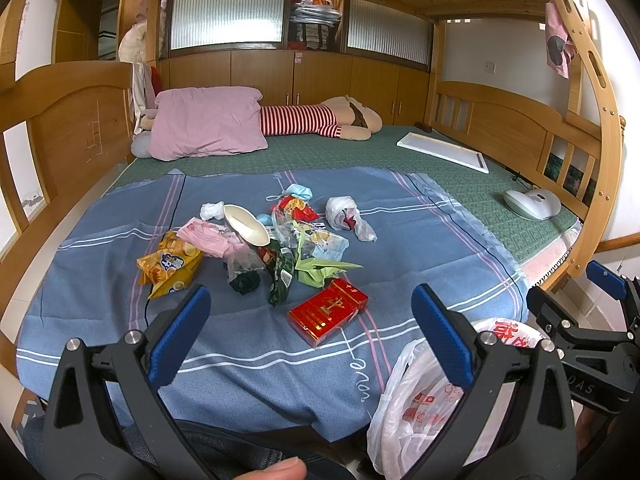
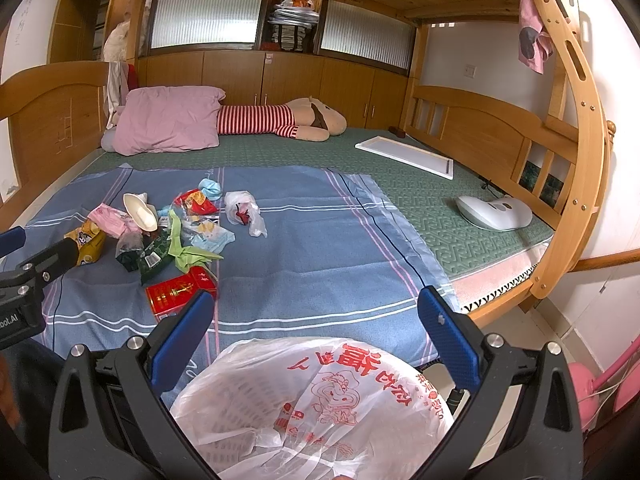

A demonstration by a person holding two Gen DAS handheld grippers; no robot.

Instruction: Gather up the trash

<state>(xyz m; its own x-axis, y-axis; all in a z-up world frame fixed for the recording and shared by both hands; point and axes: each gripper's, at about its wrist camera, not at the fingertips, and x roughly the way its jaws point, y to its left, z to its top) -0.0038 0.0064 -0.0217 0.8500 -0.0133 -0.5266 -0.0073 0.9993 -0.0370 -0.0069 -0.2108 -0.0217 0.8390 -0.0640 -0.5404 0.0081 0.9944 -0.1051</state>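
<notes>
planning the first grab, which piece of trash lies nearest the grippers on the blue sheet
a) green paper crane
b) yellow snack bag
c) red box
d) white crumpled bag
c: the red box lies at the near edge of the pile, closer to the open left gripper than the yellow snack bag or green paper crane.

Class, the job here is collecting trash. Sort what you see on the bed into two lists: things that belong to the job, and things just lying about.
Belongs to the job:
red box
yellow snack bag
green paper
pink wrapper
knotted white bag
lined basket

Just lying about:
pink pillow
striped plush toy
white board
white device
</notes>
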